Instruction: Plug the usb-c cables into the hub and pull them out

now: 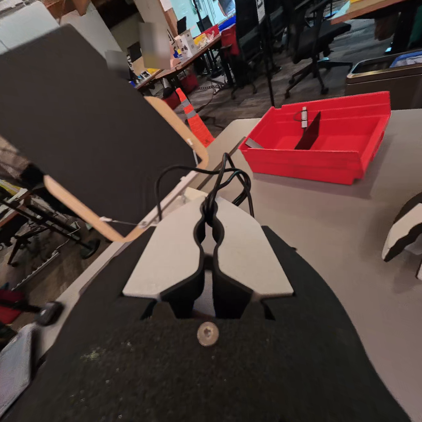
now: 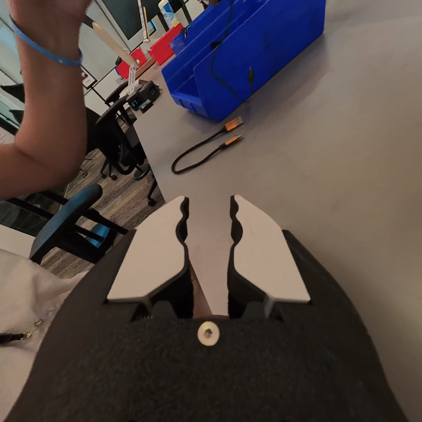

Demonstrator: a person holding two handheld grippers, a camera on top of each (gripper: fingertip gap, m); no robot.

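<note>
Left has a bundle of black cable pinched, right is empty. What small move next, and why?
Probably bring the open right gripper forward to the short orange-tipped cable lying loose on the table before the blue bin. The left gripper is shut on the black cable; no hub is clearly visible.

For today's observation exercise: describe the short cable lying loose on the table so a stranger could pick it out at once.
Start at the grey table and find the blue bin at its far side. Just in front of the bin lies a short black cable bent into a U, both ends pointing towards the bin. Unlike the black cable draped inside the bin, it has orange-sleeved plugs, one wide and one slim.
</note>
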